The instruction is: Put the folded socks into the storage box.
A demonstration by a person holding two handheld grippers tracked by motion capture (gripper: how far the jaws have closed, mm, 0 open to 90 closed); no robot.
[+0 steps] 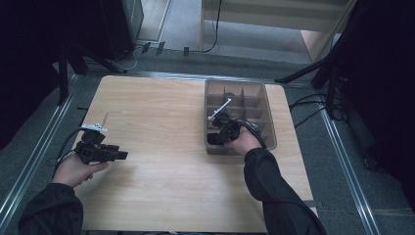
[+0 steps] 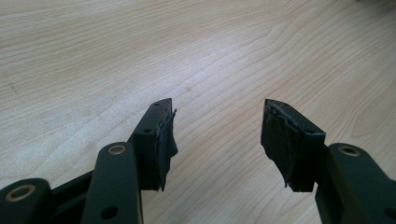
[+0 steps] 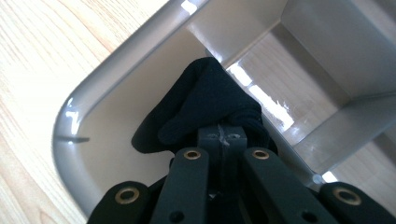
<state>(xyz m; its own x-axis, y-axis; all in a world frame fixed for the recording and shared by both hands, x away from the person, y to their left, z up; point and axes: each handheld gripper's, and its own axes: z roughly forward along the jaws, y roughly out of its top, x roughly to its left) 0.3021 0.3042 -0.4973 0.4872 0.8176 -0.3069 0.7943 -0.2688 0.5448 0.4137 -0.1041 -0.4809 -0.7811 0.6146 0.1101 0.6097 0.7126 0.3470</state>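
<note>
We see the black cloth (image 3: pixel 201 100) bunched, no clear axis, in the tray's (image 3: pixel 70 121) corner; right gripper (image 3: pixel 223 137) clamps it, left gripper (image 2: pixel 217 135) gapes empty.

High overview, 2 close gripper views

A black cloth bundle (image 3: pixel 205 102), soft and crumpled, sits bunched in a corner compartment of the grey divided tray (image 3: pixel 70 154).
</note>
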